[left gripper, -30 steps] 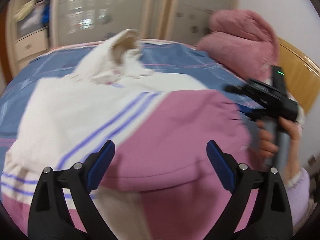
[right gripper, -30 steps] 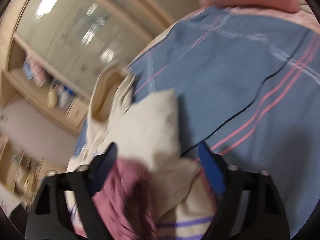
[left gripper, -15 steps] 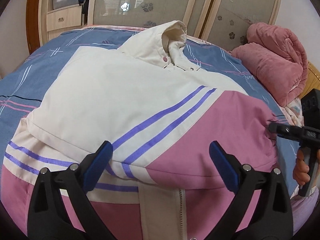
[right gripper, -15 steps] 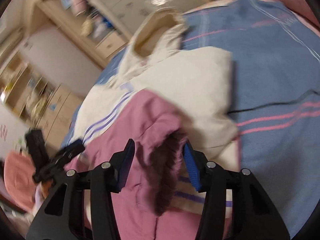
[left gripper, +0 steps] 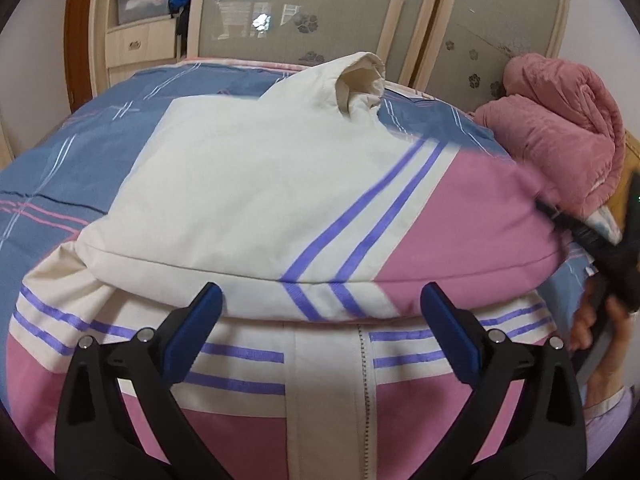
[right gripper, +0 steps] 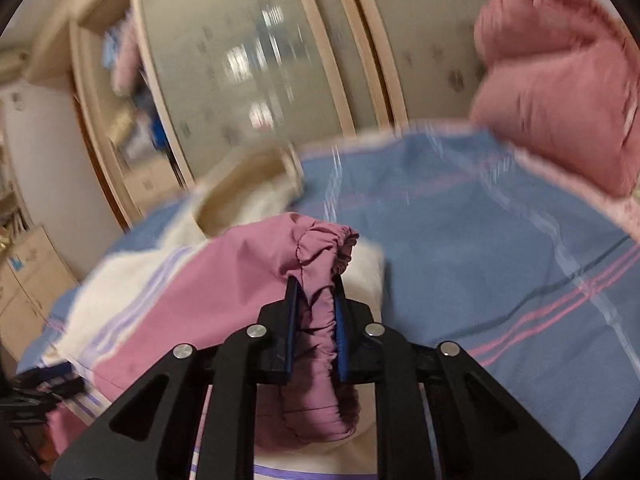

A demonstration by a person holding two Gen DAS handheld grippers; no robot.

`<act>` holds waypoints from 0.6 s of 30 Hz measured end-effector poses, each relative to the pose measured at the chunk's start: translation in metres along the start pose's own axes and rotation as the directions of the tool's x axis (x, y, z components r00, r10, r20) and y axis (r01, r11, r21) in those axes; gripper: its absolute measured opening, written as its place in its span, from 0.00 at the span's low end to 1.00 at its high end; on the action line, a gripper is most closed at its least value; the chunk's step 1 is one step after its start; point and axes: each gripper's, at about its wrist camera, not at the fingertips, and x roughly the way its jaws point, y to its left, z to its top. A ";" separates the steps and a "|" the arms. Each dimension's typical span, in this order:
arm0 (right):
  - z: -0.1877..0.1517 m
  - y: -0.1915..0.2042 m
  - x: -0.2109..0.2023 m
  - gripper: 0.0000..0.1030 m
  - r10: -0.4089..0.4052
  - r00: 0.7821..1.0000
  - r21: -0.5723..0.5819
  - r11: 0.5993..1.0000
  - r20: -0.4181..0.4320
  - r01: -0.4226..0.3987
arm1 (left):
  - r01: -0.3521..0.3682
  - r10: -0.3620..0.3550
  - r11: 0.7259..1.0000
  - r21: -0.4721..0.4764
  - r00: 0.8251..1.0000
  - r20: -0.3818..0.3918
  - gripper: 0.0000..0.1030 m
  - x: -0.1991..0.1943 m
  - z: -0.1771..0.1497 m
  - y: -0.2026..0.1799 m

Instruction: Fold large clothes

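A padded jacket (left gripper: 260, 200) in cream and pink with purple stripes lies front up on the bed, hood (left gripper: 360, 80) towards the wardrobe. One sleeve is folded across its chest, ending in pink (left gripper: 460, 208). My left gripper (left gripper: 320, 296) hangs open and wide over the zip, holding nothing. In the right wrist view my right gripper (right gripper: 315, 284) has the pink elastic cuff (right gripper: 324, 240) of that sleeve bunched between its blue pads. Its jaws are closing and press on the cloth. A person's hand (left gripper: 592, 320) holds that gripper at the right edge of the left wrist view.
The blue bedsheet (right gripper: 480, 260) with pink and white lines covers the bed. A rolled pink quilt (left gripper: 560, 120) lies at the head end, by the wooden headboard (left gripper: 630, 152). Wardrobe sliding doors (left gripper: 300, 8) and open shelves (left gripper: 140, 12) stand behind the bed.
The right jaws have narrowed from wide apart onto the pink cuff, and that view has rolled level. The left gripper has shifted slightly over the jacket and stays wide.
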 end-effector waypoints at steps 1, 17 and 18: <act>-0.001 0.001 0.006 0.41 -0.025 1.000 0.006 1.000 -0.018 0.025 | 0.001 -0.001 1.000 -0.007 1.000 0.000 0.98 0.000 0.000 0.001; -0.019 0.036 0.015 0.30 0.039 0.990 -0.118 0.991 -0.139 -0.056 | -0.235 0.237 0.970 0.057 0.971 -0.024 0.98 0.055 0.022 -0.009; -0.023 0.039 0.027 0.29 -0.009 0.988 -0.144 0.990 -0.156 -0.013 | -0.261 0.264 0.961 0.088 0.964 -0.023 0.98 0.061 0.018 -0.013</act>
